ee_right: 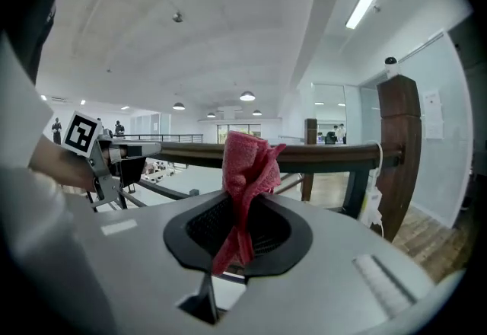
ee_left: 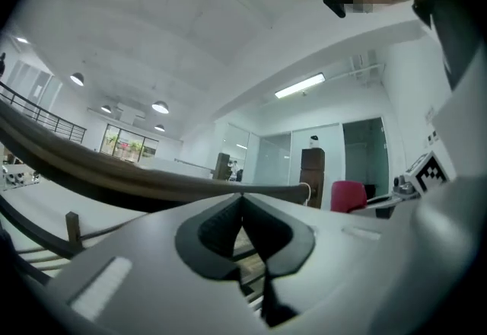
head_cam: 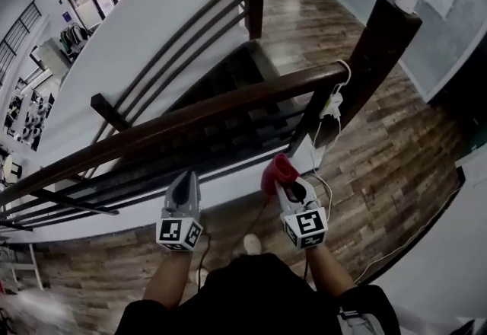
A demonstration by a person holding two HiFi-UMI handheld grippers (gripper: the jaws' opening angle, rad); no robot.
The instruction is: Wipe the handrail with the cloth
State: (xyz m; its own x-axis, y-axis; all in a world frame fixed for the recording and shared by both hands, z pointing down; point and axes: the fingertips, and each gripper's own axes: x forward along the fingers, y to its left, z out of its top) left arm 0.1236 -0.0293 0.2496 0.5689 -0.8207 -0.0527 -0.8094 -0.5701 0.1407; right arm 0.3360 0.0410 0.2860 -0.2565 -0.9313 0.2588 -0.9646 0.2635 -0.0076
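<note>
A dark wooden handrail (head_cam: pixel 205 109) runs from lower left up to a thick wooden post (head_cam: pixel 380 44) at the upper right. My right gripper (head_cam: pixel 283 177) is shut on a red cloth (head_cam: pixel 277 170) that sticks up from its jaws just below the rail. In the right gripper view the red cloth (ee_right: pixel 245 173) hangs bunched between the jaws, with the handrail (ee_right: pixel 319 156) close behind it. My left gripper (head_cam: pixel 185 185) is shut and holds nothing, below the rail and left of the cloth. The handrail (ee_left: pixel 114 173) crosses the left gripper view.
Below the rail lie dark horizontal bars (head_cam: pixel 68 200) and a stairwell (head_cam: pixel 236 78). A white charger with a cable (head_cam: pixel 333 106) hangs by the post. Wood flooring (head_cam: pixel 396 166) spreads to the right. A white wall (head_cam: pixel 144 21) slopes behind the stairs.
</note>
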